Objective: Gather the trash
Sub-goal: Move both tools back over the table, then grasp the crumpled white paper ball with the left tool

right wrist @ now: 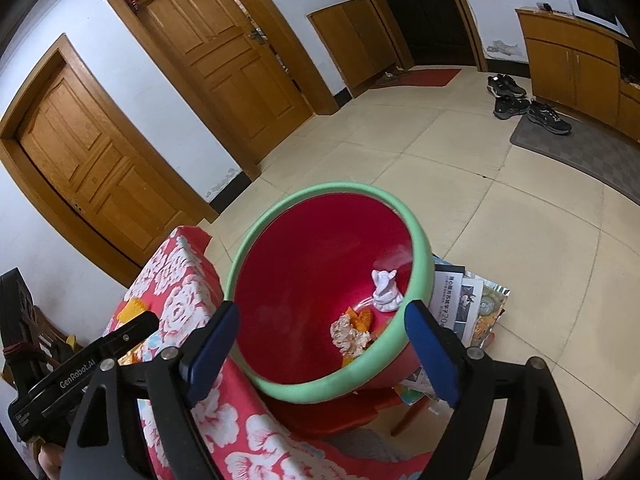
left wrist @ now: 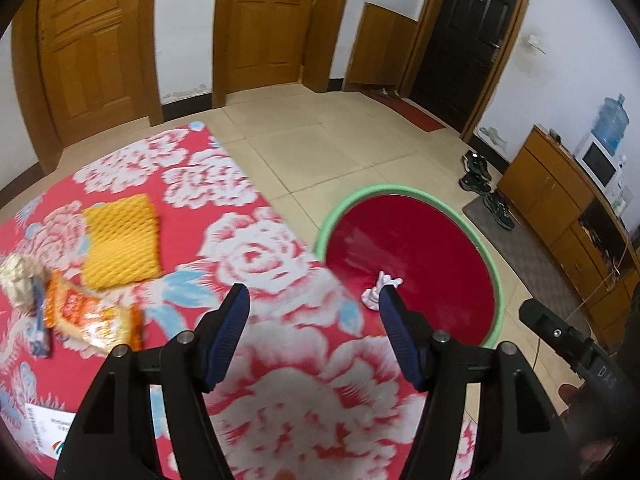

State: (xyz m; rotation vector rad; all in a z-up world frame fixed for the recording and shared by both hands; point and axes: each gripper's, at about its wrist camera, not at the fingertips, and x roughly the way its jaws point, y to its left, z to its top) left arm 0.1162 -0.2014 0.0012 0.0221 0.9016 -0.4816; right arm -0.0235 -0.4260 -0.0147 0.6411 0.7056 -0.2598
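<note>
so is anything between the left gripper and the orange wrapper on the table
Nothing visible. The left gripper is open and empty above the floral cloth; the orange wrapper lies off to its left with only bare cloth between. The yellow net sits behind the wrapper, not in the path.

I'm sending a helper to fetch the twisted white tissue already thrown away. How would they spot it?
Find the red basin with the green rim beside the floral-covered table. Inside it, near the far right wall, sits the twisted white tissue. It is plain white, unlike the orange peel and crumpled pale scrap next to it.
</note>
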